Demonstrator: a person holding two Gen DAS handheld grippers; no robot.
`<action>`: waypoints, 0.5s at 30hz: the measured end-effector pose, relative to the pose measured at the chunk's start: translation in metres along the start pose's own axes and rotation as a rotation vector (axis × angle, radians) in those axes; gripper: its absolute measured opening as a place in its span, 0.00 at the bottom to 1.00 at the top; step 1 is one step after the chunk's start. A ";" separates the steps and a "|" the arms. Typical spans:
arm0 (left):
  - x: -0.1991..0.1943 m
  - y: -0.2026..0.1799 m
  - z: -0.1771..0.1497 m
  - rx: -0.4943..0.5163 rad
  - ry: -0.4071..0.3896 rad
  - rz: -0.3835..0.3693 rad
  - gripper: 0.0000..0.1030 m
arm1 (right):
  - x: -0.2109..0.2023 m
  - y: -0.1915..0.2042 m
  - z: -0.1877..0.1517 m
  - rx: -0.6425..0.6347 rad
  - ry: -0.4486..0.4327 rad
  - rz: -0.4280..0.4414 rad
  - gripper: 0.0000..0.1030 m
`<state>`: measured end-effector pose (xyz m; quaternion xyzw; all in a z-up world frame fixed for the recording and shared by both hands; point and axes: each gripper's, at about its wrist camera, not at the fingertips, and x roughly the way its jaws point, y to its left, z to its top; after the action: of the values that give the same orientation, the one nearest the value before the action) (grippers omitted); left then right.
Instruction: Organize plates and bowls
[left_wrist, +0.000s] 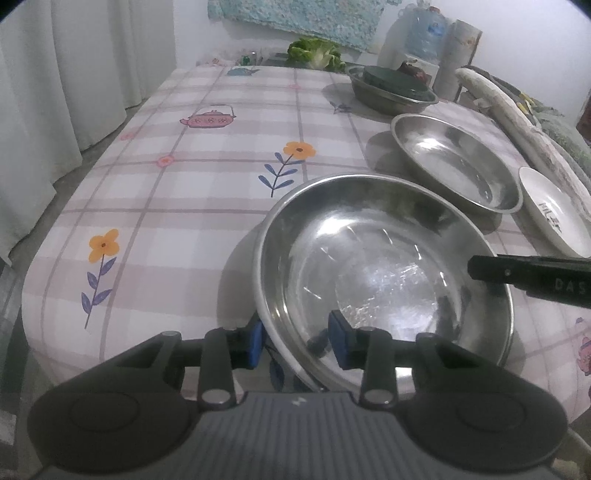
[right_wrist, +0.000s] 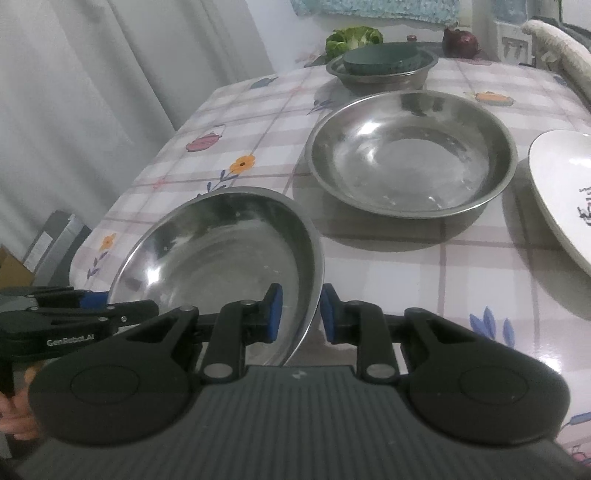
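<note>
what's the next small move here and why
Probably back the left claw off the near steel bowl: its open pads straddle the rim, while the right claw seems to grip the opposite rim for nesting in the empty steel bowl.

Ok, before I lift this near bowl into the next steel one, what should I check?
1. Right tongs clamped on the near bowl rim: ok.
2. Left tongs clamped too: not ok, pads straddle the rim with a gap.
3. Middle steel bowl empty: ok.
4. Tablecloth between the bowls free: ok.
5. White plate apart from the middle bowl: ok.
</note>
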<state>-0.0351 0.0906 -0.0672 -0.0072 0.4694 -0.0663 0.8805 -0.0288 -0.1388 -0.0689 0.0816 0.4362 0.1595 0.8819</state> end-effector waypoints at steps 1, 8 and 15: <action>0.000 -0.002 0.000 0.005 -0.001 0.007 0.36 | 0.000 -0.001 0.000 -0.001 0.000 -0.001 0.20; 0.004 -0.007 0.001 0.015 0.004 0.018 0.36 | 0.010 -0.003 -0.004 0.027 0.033 0.007 0.20; 0.004 -0.008 0.002 0.014 0.005 0.024 0.36 | 0.011 -0.002 -0.006 0.033 0.028 0.007 0.20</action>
<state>-0.0322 0.0823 -0.0695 0.0046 0.4713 -0.0590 0.8800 -0.0270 -0.1371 -0.0815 0.0956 0.4506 0.1566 0.8737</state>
